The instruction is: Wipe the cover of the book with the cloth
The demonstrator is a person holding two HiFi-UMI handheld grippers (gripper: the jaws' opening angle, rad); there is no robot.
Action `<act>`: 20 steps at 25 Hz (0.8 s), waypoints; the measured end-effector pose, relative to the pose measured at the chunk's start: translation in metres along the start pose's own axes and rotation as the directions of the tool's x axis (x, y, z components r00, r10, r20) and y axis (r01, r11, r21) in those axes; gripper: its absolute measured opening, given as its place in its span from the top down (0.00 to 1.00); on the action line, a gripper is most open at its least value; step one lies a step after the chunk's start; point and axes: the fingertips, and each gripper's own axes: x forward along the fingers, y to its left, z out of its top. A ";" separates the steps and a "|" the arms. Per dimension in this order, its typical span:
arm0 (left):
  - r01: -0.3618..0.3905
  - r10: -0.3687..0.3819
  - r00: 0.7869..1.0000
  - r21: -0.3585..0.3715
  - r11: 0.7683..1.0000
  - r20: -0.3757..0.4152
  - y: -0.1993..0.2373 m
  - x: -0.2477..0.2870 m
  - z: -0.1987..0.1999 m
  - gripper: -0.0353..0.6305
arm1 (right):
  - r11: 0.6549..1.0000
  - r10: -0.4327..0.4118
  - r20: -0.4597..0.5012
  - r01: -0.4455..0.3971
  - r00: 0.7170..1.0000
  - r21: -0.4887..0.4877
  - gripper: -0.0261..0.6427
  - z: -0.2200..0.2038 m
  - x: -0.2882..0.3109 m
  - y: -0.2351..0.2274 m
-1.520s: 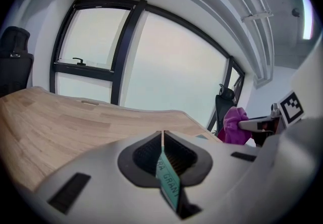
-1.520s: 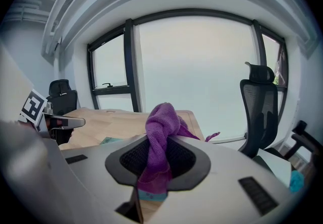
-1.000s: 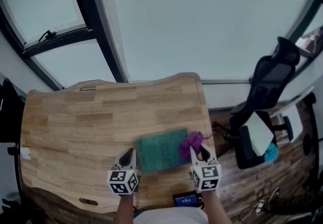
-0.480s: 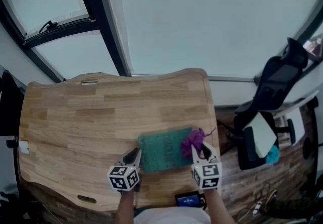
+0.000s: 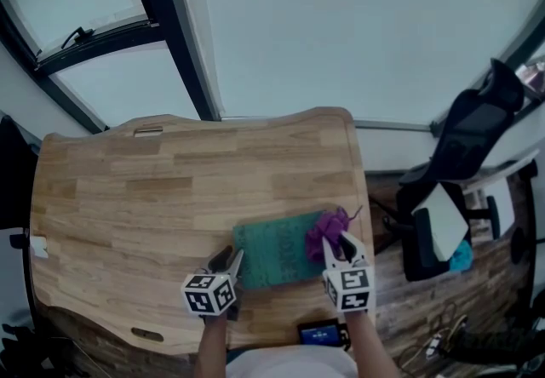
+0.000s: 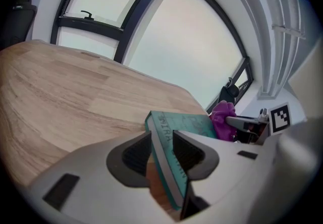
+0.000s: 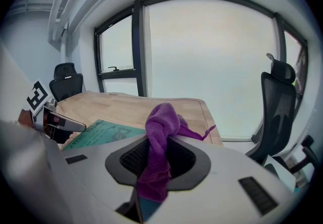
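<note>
We judge the task barely begun. The teal book [image 5: 274,249] lies flat on the wooden table [image 5: 170,189], near its front edge and towards the right. The right claw [image 5: 341,247] pinches the purple cloth [image 5: 326,227], which bunches above the jaws and hangs over the book's right end (whether it presses on the cover, we cannot tell). The left claw [image 5: 228,259] has just been opening. Its jaws stand spread with the book's near-left edge and spine between them, and we judge that they are not yet clamping it. No stroke across the cover shows, so steadying the book and wiping the whole cover remain to be done.
</note>
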 end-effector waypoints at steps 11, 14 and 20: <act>0.051 -0.051 0.998 -0.046 0.998 -0.019 -0.004 0.006 -0.007 0.78 | 0.999 0.018 -0.042 -0.019 0.999 -0.041 0.84 -0.005 0.016 0.003; 0.057 -0.058 0.998 -0.052 0.997 -0.015 -0.004 0.007 -0.007 0.78 | 0.999 0.024 -0.058 -0.027 0.998 -0.045 0.84 -0.008 0.021 0.005; 0.086 -0.087 0.996 -0.100 0.991 -0.005 -0.004 0.008 -0.009 0.78 | 0.998 0.038 -0.111 -0.044 0.993 -0.051 0.84 -0.015 0.030 0.006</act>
